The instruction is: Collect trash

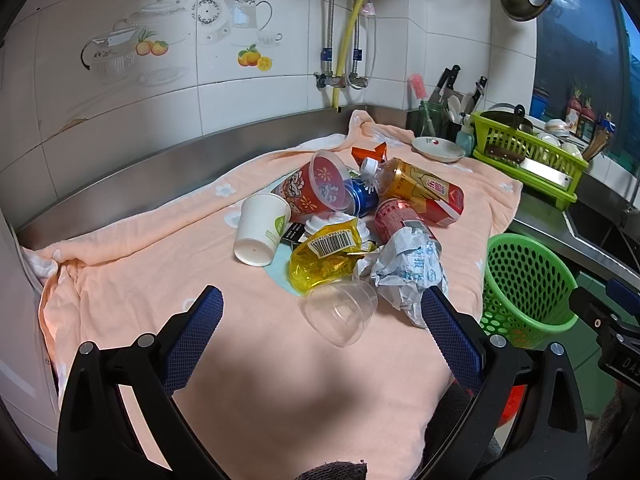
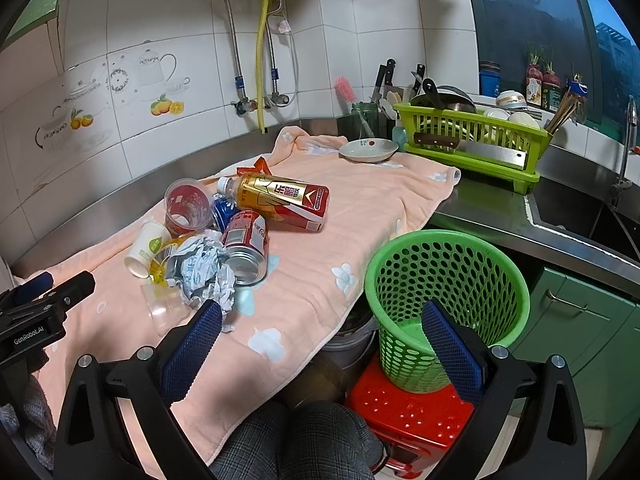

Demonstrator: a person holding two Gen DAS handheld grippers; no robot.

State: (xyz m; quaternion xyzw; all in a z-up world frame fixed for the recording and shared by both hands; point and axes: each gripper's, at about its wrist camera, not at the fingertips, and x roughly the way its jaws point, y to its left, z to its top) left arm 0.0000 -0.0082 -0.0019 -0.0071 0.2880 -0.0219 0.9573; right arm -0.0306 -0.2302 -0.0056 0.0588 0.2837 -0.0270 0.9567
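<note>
Trash pile (image 1: 344, 220) heaped on counter just ahead of left gripper (image 1: 322, 312), jaws wide, empty. Right gripper (image 2: 322, 320) likewise, green basket (image 2: 448, 304) beyond. Likely first pick: close on clear cup (image 1: 340, 312).

The black body of the left tongs (image 2: 36, 304) carries the white print "GenRobot.AI". A red can (image 2: 246, 246) lying on its side shows part of the white "Coca-Cola" script, and the gold bottle (image 2: 280, 198) beside it has large red Chinese characters on its label. A yellow wrapper (image 1: 326, 254) bears a barcode whose digits are too small to read.
</note>
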